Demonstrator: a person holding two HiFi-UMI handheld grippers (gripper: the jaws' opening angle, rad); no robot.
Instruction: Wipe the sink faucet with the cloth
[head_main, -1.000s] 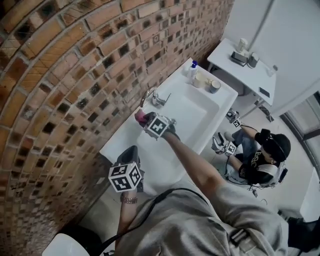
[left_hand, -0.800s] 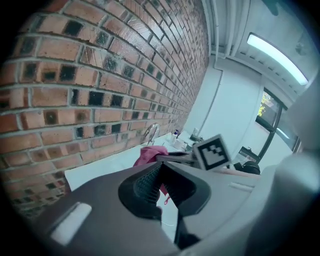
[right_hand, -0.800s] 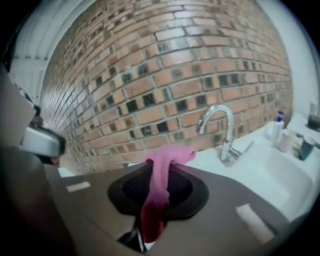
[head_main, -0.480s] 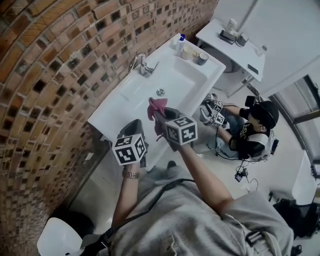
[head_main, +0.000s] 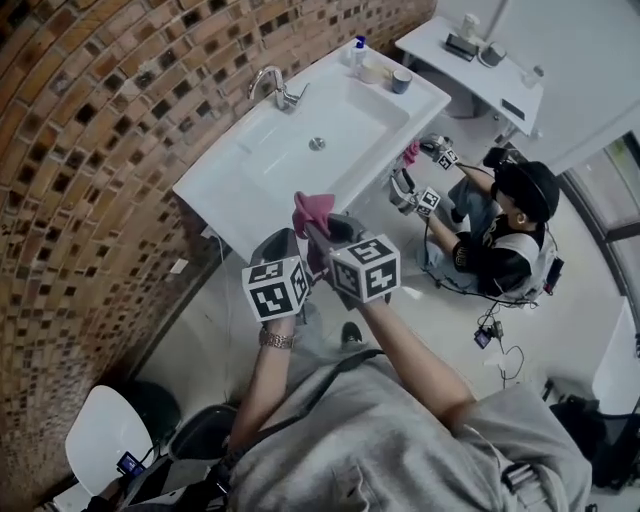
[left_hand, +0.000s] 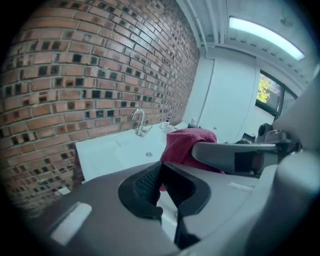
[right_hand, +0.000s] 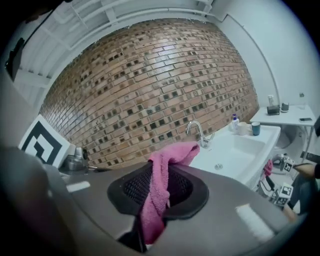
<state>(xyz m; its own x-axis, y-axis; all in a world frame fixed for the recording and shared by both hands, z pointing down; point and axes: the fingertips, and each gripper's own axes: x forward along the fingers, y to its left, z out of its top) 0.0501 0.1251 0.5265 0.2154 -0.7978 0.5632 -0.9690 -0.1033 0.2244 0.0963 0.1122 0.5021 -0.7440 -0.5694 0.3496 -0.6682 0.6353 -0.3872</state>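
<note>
The chrome faucet (head_main: 268, 86) stands at the back of the white sink (head_main: 225, 185), against the brick wall. Both grippers hover in front of the sink, well short of its front edge. My right gripper (head_main: 318, 232) is shut on a pink cloth (head_main: 312, 211), which bunches above the jaws. In the right gripper view the cloth (right_hand: 159, 187) hangs down between the black pads, with the faucet (right_hand: 198, 131) beyond. My left gripper (head_main: 280, 240) sits just to the left of it. Its jaws (left_hand: 161, 175) are shut with nothing between them, and the cloth (left_hand: 186, 145) shows beyond them.
A bottle (head_main: 358, 48) and cups (head_main: 400, 80) stand at the sink's far end. A white side table (head_main: 500, 95) is behind. A person (head_main: 510, 235) sits on the floor at right with two more grippers. A white chair (head_main: 105, 435) is at lower left.
The right gripper has drawn back from beside the faucet with the cloth in it. Both grippers and the view have moved away from the sink, and now hover side by side.
</note>
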